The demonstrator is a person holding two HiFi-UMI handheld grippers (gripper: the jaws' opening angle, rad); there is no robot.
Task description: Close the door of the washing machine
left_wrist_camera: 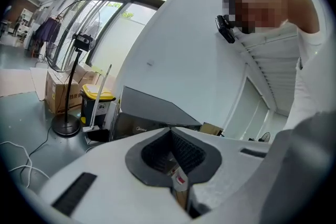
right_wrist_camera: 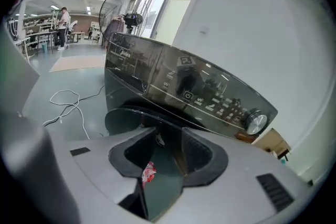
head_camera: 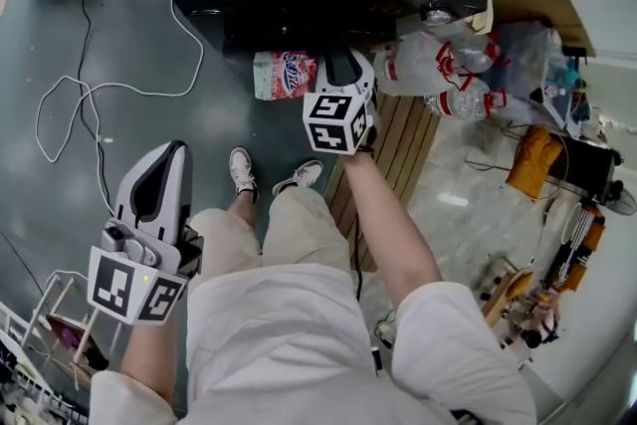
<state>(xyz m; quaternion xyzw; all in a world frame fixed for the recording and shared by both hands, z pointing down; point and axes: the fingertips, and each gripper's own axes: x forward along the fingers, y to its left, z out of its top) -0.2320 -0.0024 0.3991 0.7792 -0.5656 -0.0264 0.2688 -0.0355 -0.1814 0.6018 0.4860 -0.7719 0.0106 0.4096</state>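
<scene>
Clearly the door [right_wrist_camera: 157, 165] stands open, swung out from the front of the washing machine [right_wrist_camera: 184, 86] below its control panel. The right gripper [right_wrist_camera: 168, 134] has it: the jaws are half closed, and the door's dark glossy edge fills the gap between them, so it looks pinched.

To do this step well, I would carry that edge round its hinge arc toward the machine's opening and not shove it straight. The wrist should follow the swing so the pads do not twist on the glass. A firm last push should seat the latch.

The left gripper [left_wrist_camera: 176, 182] hangs well back from the machine, its jaws pressed together on nothing.

A pink bag [head_camera: 284, 75] lies on the floor just before the machine, near the door. It is probably too low to block the swing, but worth watching. A pack of bottles [head_camera: 448, 65] sits at the machine's right corner, clear of the door. A white cable [head_camera: 90, 105] trails over the floor to the machine's left, well apart.
</scene>
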